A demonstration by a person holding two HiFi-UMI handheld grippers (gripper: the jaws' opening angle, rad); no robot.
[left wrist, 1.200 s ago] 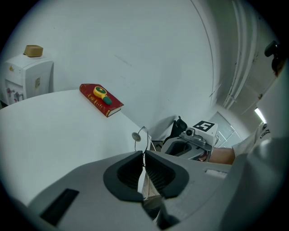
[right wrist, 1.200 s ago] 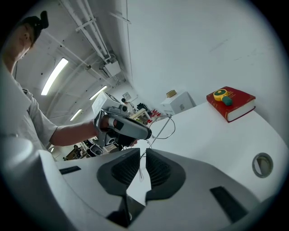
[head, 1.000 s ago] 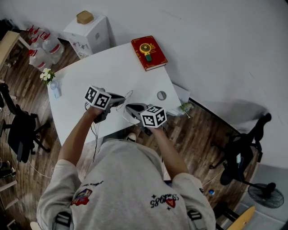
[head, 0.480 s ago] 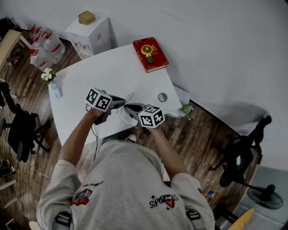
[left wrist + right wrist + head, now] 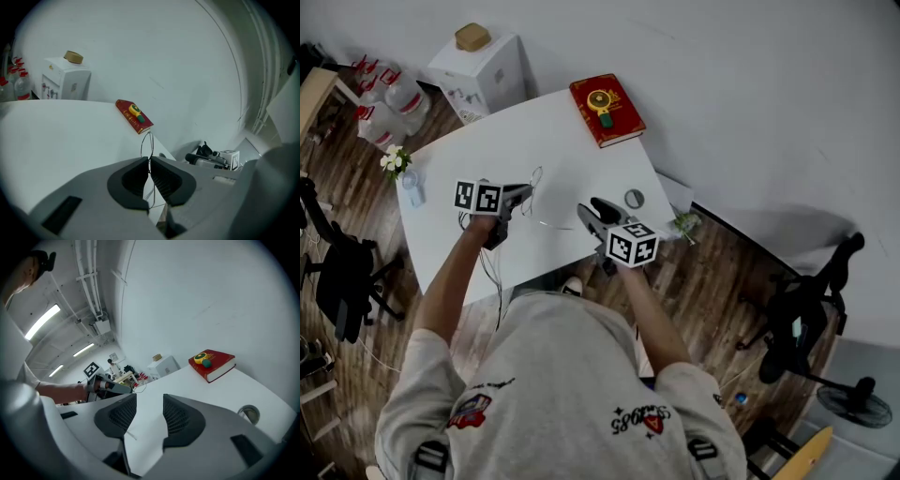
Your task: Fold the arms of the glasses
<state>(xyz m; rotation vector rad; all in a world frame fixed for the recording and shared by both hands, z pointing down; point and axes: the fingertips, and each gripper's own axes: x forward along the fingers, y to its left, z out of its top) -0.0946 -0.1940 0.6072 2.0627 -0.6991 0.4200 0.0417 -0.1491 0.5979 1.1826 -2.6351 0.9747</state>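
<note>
Thin wire glasses (image 5: 535, 178) hang over the white table (image 5: 553, 141), left of its middle. My left gripper (image 5: 525, 192) is shut on them. In the left gripper view the wire rim (image 5: 146, 144) stands up out of the closed left gripper (image 5: 150, 161). My right gripper (image 5: 589, 208) is apart from the glasses, to their right. Its jaws are opening, and in the right gripper view nothing lies between them on the right gripper (image 5: 149, 411). That view also shows the left gripper (image 5: 112, 386) off to the left.
A red book (image 5: 607, 110) with a yellow and green item on it lies at the table's far corner. A small round disc (image 5: 634, 198) sits near the right edge. A white box (image 5: 483, 66) stands beyond the table and a small flower vase (image 5: 405, 169) at its left corner.
The right gripper has let go of the glasses and pulled away to the right. The left gripper has carried the glasses to the left.
</note>
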